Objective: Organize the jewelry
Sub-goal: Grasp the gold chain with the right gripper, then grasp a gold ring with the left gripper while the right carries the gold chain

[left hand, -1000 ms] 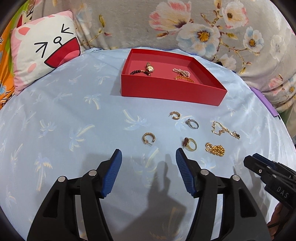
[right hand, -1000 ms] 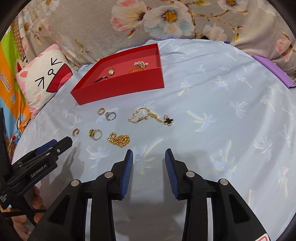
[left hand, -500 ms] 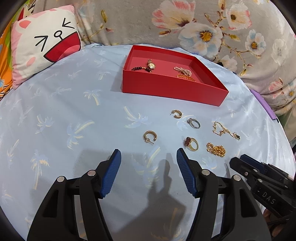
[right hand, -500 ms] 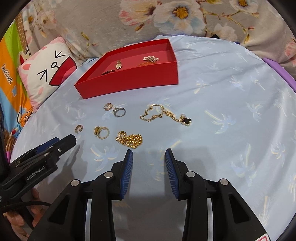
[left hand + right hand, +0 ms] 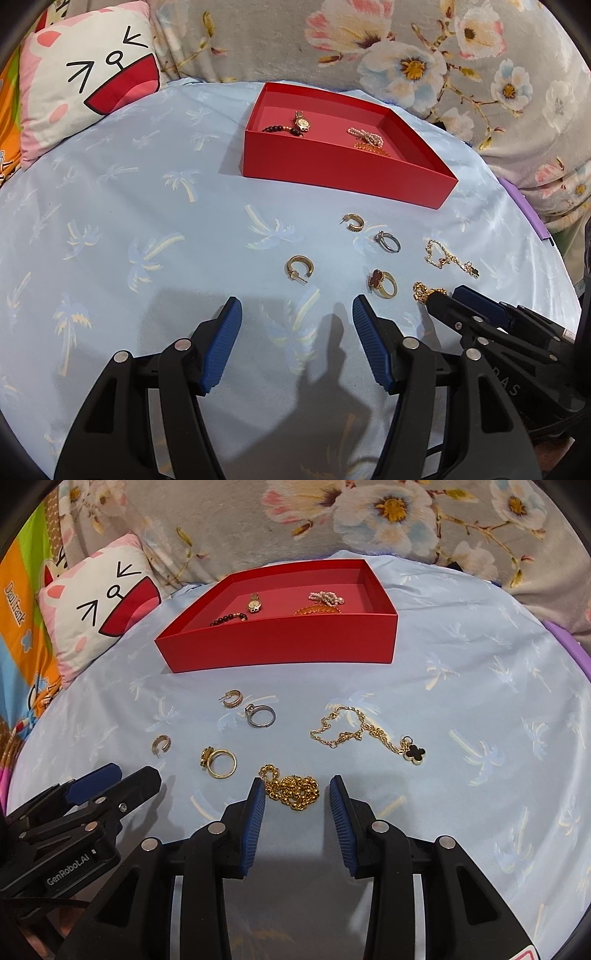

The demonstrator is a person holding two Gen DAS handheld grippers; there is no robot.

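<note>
1. A pale blue bedsheet point(image 5: 461, 672) printed with palm trees lies under me, with a floral blanket point(image 5: 369, 520) behind it and a cat-face pillow point(image 5: 99, 605) at ten o'clock.
2. The red tray point(image 5: 280, 646) sits at twelve o'clock and already holds a small watch point(image 5: 254, 603), a dark bead bracelet point(image 5: 229, 619), a pearl piece point(image 5: 327, 597) and a gold piece beside it.
3. Over the last second my right gripper point(image 5: 297, 790) has pushed forward and spread wider; its blue pads now flank the beaded gold chain point(image 5: 291, 788), just short of touching it.
4. That makes the chain my next pick, I judge: close, lift, carry to the tray.
5. My left gripper point(image 5: 297, 310) has barely shifted. It hangs spread and empty, with one gold hoop earring point(image 5: 299, 267) at twelve o'clock just ahead.
6. Still loose on the sheet: the second hoop point(image 5: 232, 699), the silver ring point(image 5: 260, 715), the red-stone gold ring point(image 5: 382, 282) and the clover pendant chain point(image 5: 365, 733) at one o'clock.
7. The chain is a slack heap; a shallow pinch could catch only a few beads.
</note>
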